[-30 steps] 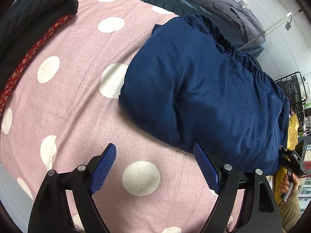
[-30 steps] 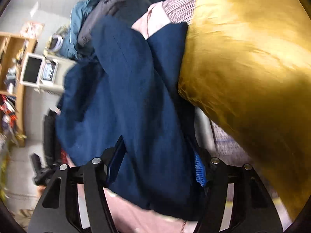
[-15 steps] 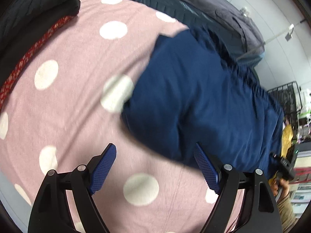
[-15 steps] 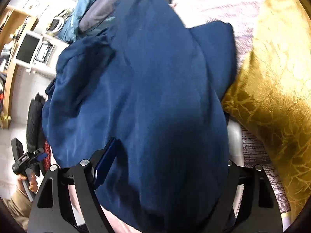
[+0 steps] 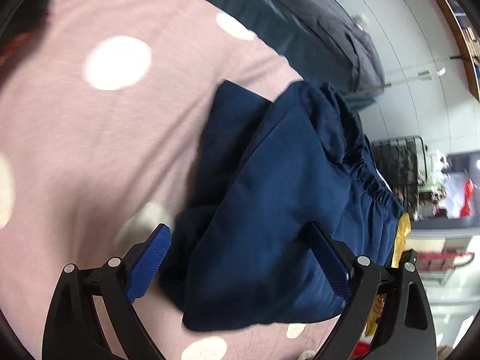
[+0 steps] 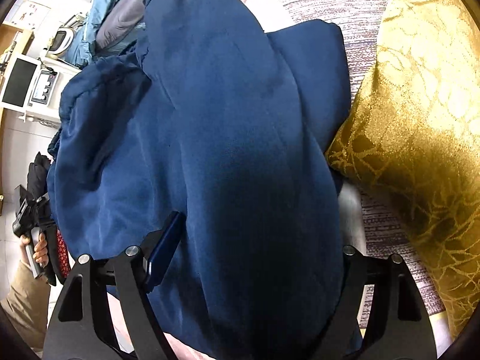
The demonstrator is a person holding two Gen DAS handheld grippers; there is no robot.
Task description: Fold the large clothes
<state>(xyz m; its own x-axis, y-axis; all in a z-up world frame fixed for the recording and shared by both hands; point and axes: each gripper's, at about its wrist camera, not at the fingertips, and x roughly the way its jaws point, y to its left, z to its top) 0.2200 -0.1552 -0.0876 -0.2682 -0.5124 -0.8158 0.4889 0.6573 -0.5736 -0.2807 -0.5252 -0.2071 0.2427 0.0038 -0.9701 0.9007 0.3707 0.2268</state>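
One navy garment (image 5: 270, 210) on dotted pink bedspread (image 5: 90, 150)

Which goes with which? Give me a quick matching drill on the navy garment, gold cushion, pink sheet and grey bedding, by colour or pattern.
Things:
1. garment
2. cushion
3. sheet
4. bedding

Descriptions:
A. white polka dots
B. gathered elastic edge
C. plain dark grey, beyond the sheet's far edge
D. shiny, crackle pattern

Pairs: 1-B, 2-D, 3-A, 4-C
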